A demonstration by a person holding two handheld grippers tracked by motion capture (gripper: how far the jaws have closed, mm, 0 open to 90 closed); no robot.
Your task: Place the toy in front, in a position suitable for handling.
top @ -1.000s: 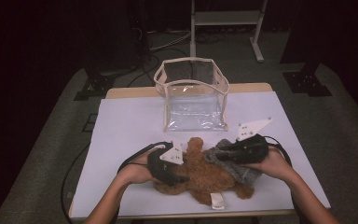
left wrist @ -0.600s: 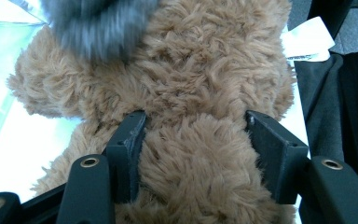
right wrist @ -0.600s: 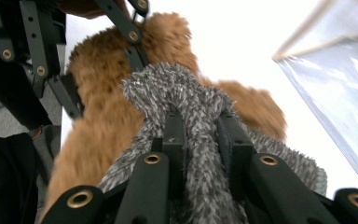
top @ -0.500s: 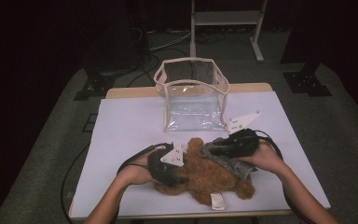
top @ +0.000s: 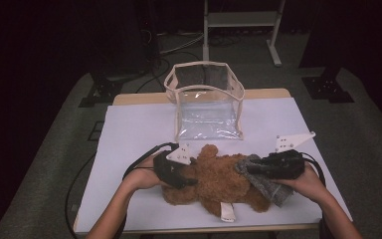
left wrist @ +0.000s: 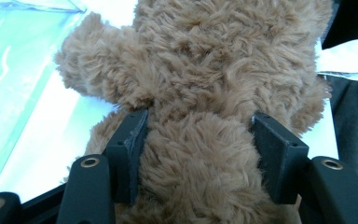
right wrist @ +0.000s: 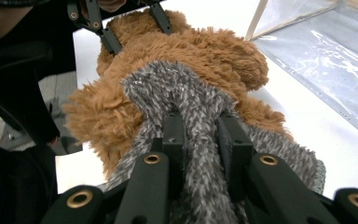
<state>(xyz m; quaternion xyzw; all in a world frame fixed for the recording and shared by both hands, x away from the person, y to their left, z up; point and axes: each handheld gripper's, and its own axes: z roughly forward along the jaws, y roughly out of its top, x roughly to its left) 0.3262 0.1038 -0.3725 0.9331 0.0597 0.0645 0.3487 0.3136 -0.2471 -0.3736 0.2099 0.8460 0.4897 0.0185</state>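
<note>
A brown teddy bear (top: 219, 181) lies on the white table (top: 129, 134) near the front edge. My left gripper (top: 191, 177) comes in from the left and is shut on it; in the left gripper view both pads (left wrist: 130, 149) press into the fur of the teddy bear (left wrist: 205, 60). My right gripper (top: 248, 167) is at the bear's right side, shut on a grey knitted cloth (top: 271, 189). In the right gripper view the jaws pinch a fold of the grey cloth (right wrist: 168, 88), which drapes over the bear (right wrist: 191, 46).
A clear plastic bag with a beige rim (top: 206, 107) stands open behind the bear, mid-table. A white label (top: 226, 211) sticks out of the bear toward the front edge. Black cables loop from both grippers. A metal stand (top: 238, 20) is beyond the table.
My right gripper went left toward the bag, then came back to the right and lower, keeping the grey cloth. The left gripper and the bear stayed put.
</note>
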